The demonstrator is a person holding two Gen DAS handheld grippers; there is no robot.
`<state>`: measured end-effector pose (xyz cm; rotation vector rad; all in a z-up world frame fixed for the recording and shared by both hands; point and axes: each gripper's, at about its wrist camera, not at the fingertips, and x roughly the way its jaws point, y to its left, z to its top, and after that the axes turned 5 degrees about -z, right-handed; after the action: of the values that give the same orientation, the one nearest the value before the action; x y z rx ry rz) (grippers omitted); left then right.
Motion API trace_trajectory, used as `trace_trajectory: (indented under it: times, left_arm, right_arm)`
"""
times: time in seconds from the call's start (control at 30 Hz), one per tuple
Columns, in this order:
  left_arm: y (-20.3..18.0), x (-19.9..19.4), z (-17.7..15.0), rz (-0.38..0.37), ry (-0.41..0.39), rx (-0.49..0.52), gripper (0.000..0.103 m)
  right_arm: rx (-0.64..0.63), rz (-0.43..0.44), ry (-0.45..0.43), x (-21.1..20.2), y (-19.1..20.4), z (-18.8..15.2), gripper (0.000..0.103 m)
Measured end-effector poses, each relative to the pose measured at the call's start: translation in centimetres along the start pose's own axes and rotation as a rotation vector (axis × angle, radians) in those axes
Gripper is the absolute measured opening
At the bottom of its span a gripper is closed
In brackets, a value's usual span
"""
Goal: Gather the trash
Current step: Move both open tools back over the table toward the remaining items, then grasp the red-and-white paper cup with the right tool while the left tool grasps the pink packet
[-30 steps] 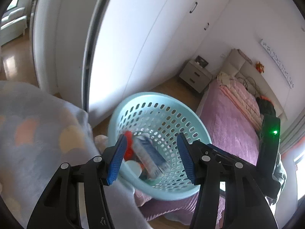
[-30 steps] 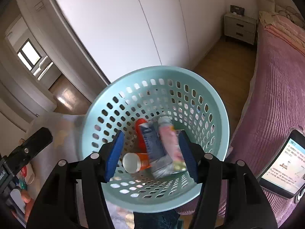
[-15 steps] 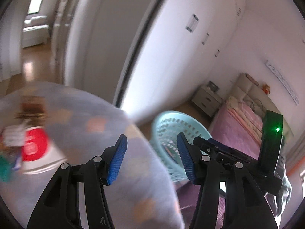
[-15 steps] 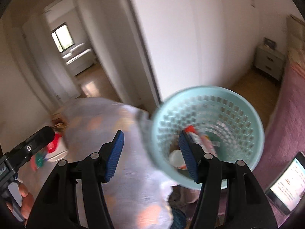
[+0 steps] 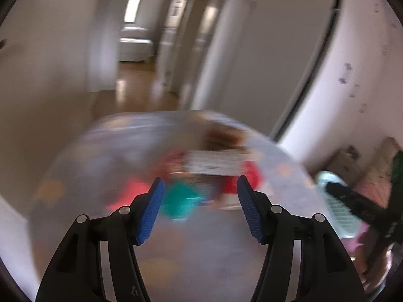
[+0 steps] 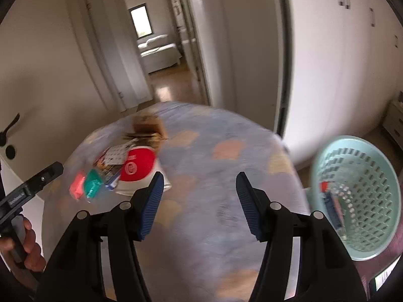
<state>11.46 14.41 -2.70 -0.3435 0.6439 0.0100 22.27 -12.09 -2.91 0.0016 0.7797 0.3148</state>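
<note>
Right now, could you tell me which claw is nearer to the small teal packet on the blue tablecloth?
Left. The left claw points right at the small teal packet; the right claw hangs off to its right.

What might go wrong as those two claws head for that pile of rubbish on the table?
The wrappers lie bunched and overlapping, so the open left gripper may pinch several pieces or only a corner and drop some. The basket sits off the table's right edge, so anything held loosely could fall on the way across. The right gripper is also open beside it, so the two could bump.
</note>
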Motion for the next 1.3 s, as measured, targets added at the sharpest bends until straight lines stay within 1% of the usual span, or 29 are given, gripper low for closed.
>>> trace_trajectory:
  times: [0.1,0.2,0.37,0.57,0.77,0.8,0.83,0.9,1.07,1.2,1.27,1.3]
  left_arm:
    - [3.3,-0.2,-0.3,0.026,0.019,-0.044,0.058]
    - [5.9,0.4,-0.7,0.038,0.049,-0.061,0.058]
    - [8.1,2.2,-1.9,0.024,0.115,-0.057,0.058]
    - [8.5,4.0,-2.0,0.01,0.138,-0.046,0.058]
    - [7.7,4.8,-2.0,0.028,0.13,-0.014,0.057]
    - [7.6,4.9,-2.0,0.03,0.128,-0.012,0.056]
    - [7.6,4.9,-2.0,0.03,0.126,-0.013,0.055]
    - [7.7,5.0,-2.1,0.023,0.123,-0.017,0.053]
    - [7.5,4.9,-2.2,0.022,0.115,-0.01,0.051]
    - [7.1,5.0,-2.2,0.032,0.11,0.008,0.049]
    - [7.0,4.9,-2.3,0.032,0.107,0.011,0.048]
    - [7.0,4.8,-2.3,0.032,0.105,0.012,0.047]
  right_arm:
    - [-0.022,0.018,0.01,1.6,2.0,0.1,0.056]
    - [-0.026,0.035,0.034,3.4,3.5,0.3,0.056]
    - [-0.029,0.048,0.063,5.9,4.9,0.6,0.056]
    - [-0.037,0.074,0.109,8.4,6.0,0.5,0.056]
    - [-0.045,0.083,0.146,10.2,6.2,0.2,0.056]
    - [-0.044,0.091,0.149,10.4,6.2,0.1,0.06]
    - [-0.039,0.1,0.148,10.5,6.1,0.1,0.063]
    - [-0.025,0.126,0.152,10.9,6.0,0.1,0.063]
    - [0.016,0.231,0.205,12.2,6.3,0.1,0.064]
    - [0.017,0.247,0.21,12.5,6.9,0.2,0.063]
    - [0.001,0.239,0.211,12.2,7.2,0.2,0.056]
    - [-0.002,0.266,0.225,12.1,7.5,0.1,0.046]
